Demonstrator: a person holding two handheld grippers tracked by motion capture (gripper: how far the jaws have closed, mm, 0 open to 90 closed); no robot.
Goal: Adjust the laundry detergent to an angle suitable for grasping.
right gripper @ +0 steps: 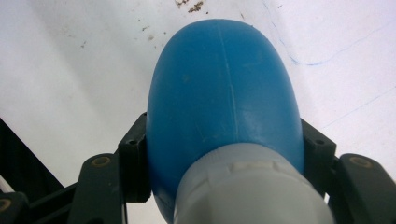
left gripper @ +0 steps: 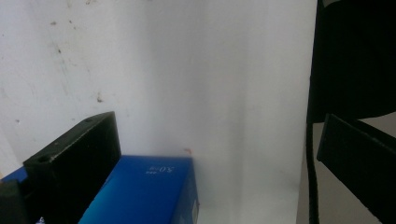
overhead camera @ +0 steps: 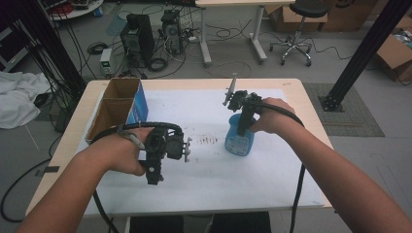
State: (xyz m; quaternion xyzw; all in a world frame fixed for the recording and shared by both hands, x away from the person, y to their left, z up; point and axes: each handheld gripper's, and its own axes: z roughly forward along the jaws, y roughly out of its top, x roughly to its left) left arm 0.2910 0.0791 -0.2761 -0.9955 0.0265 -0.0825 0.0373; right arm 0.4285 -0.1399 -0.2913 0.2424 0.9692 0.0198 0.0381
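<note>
I see the table (overhead camera: 296,92) covered almost edge to edge by a white sheet (overhead camera: 204,102), stained with small brown specks near its middle. At the far left corner stands an open cardboard box (overhead camera: 114,108) with a blue side, and my left gripper view looks across the white sheet at that blue face. The blue bottle (overhead camera: 240,138) stands upright right of the middle of the table, closer to the far edge than the near one. My right gripper (right gripper: 224,154) comes down on it from above, jaws closed on both sides of its blue shoulder just under the grey cap (right gripper: 252,191). My left gripper (overhead camera: 154,172) hangs over the near left part of the sheet, jaws spread wide with nothing between them.
</note>
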